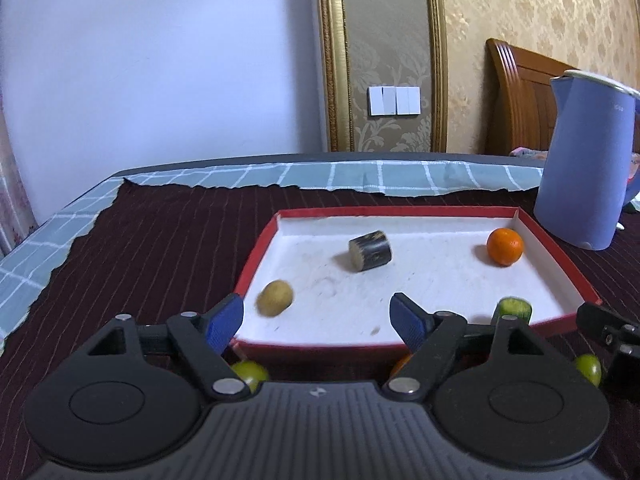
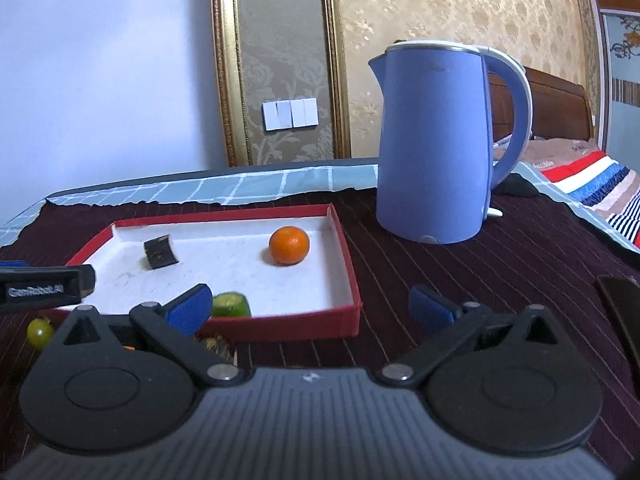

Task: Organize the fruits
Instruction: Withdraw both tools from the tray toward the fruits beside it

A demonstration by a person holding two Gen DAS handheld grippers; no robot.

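A red-rimmed white tray (image 1: 560, 256) (image 2: 347, 256) lies on the dark cloth. In it are an orange (image 1: 505, 246) (image 2: 289, 245), a dark cut cylinder piece (image 1: 370, 255) (image 2: 160, 253), a blurred brownish kiwi (image 1: 275, 298) and a green cut piece (image 1: 514, 308) (image 2: 231, 305). My left gripper (image 1: 318, 322) is open and empty over the tray's near edge. My right gripper (image 2: 310, 312) is open and empty by the tray's near right corner. Small green fruits (image 1: 250, 374) (image 1: 589, 368) (image 2: 39, 332) lie on the cloth before the tray, and an orange bit (image 1: 400, 364) is mostly hidden.
A blue electric kettle (image 1: 580, 160) (image 2: 436, 144) stands on the cloth right of the tray. The table's far edge has a pale checked cloth (image 1: 320, 174). A wall and gold frame stand behind. A dark object (image 2: 620, 312) lies at far right.
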